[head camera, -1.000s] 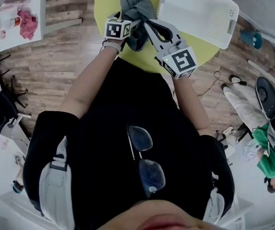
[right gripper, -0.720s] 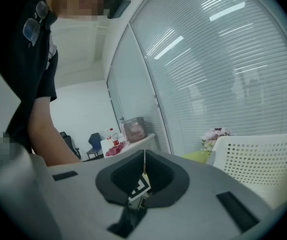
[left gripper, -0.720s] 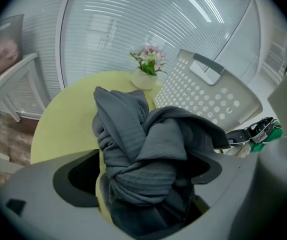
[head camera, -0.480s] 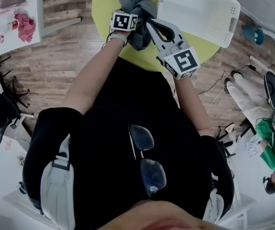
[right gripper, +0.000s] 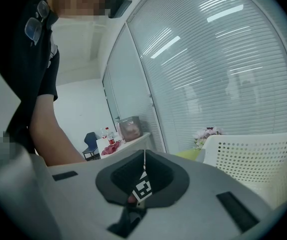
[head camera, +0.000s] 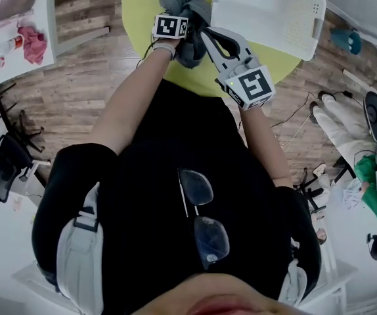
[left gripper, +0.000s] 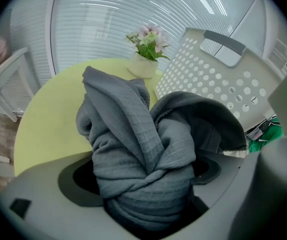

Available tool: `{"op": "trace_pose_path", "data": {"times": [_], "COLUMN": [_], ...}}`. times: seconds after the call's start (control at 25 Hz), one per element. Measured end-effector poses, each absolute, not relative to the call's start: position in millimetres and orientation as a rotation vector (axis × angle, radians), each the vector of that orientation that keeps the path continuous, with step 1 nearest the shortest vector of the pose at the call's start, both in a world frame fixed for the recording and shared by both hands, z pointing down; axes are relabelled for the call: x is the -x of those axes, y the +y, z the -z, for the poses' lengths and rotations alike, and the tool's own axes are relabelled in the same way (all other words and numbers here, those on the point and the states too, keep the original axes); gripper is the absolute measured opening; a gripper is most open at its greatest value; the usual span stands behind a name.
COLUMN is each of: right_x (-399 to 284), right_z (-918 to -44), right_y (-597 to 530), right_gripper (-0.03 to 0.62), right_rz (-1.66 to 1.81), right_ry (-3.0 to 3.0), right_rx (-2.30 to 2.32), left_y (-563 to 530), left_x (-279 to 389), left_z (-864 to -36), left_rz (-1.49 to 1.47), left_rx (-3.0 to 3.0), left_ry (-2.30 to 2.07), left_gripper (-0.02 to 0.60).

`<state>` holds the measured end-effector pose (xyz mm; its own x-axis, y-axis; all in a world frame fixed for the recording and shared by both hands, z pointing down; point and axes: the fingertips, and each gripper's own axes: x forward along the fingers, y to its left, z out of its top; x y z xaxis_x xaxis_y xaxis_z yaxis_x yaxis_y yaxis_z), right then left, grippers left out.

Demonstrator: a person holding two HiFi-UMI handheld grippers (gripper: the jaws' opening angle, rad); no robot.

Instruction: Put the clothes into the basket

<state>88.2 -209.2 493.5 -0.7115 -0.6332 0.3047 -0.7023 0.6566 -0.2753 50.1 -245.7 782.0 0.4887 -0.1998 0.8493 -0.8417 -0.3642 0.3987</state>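
Observation:
A grey cloth (head camera: 187, 8) lies bunched and twisted on the round yellow table (head camera: 142, 5). My left gripper (head camera: 173, 20) reaches into it from the near side. In the left gripper view the cloth (left gripper: 143, 164) bulges up between the wide-spread jaws of that gripper (left gripper: 146, 181), filling the gap, with no visible squeeze. My right gripper (head camera: 205, 33) comes in from the right, jaws shut, tips against the cloth's lower fold; I cannot tell whether a fold is pinched. The white perforated basket (head camera: 267, 12) stands on the table to the right of the cloth.
A small pot of flowers (left gripper: 146, 59) stands behind the cloth beside the basket (left gripper: 218, 79). Left of the table, a white side table holds a red cloth (head camera: 34, 35) and bottles. A black chair (head camera: 1, 169) is on the wooden floor at left; a person in green (head camera: 372, 189) is at right.
My left gripper has moved forward and slightly right into the cloth, which is now bunched tighter. The right gripper has hardly shifted.

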Motion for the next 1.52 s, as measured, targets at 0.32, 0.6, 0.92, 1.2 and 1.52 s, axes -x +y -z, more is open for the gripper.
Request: {"op": "trace_pose_path", "data": {"times": [0.32, 0.6, 0.92, 1.2, 1.52], "right_x": [-98.0, -98.9, -96.2, -85.9, -84.1], "right_z": [-492.2, -485.1, -472.0, -459.2, -447.6], "right_y": [-201.3, -189.0, -177.4, -177.7, -179.3], "right_gripper": [0.026, 0.026, 0.026, 0.026, 0.026], "right_rz": [-0.551, -0.524, -0.489, -0.456, -0.424], "right_ry": [-2.673, -2.684, -2.711, -2.744, -2.764], "right_rx": [-1.112, -1.125, -1.127, -1.116, -1.110], "left_y": [-241.4, -228.7, -219.1, -226.3, -235.5], "left_x": [-50.2, -30.5, -1.2, 33.5, 31.6], "left_z": [-770.7, -751.1, -708.3, -673.3, -621.5], "left_rz": [-0.952, -1.015, -1.151, -1.243, -1.390], "left_rx": [-1.884, -1.919, -2.060, -2.132, -2.285], "left_ry": [-0.873, -0.867, -0.864, -0.929, -0.755], "left_gripper": [0.399, 0.380, 0.380, 0.380, 0.380]}}
